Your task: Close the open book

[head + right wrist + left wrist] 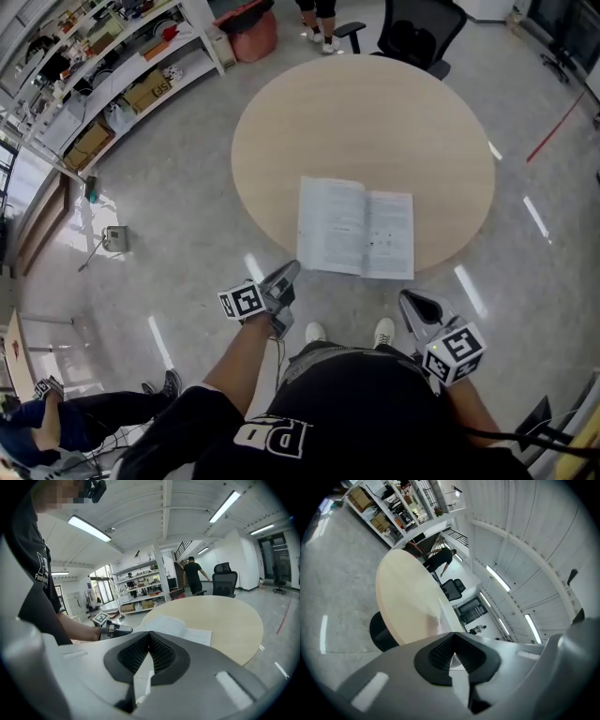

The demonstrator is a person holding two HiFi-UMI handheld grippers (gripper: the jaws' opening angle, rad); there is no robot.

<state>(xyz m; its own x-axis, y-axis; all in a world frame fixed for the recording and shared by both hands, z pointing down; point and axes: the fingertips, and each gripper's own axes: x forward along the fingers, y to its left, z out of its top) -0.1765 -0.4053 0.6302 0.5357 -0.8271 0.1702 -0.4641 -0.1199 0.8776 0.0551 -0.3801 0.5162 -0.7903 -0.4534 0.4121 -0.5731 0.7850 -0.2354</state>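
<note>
I see the book [356, 228] lying open on the round table [375, 112], close to the edge nearest me, with its pages facing up. My left gripper [287, 274] is in the air just off the table's edge, near the book's left page but not touching it — its jaws are pressed together with nothing between them. My right gripper [412, 302] is off the book's right corner, nearer to me — jaws together too, and empty.

The book [356, 228] lies at the near edge of the table [375, 112]; a chair [417, 33] stands behind the table, shelves [122, 66] to its left.
</note>
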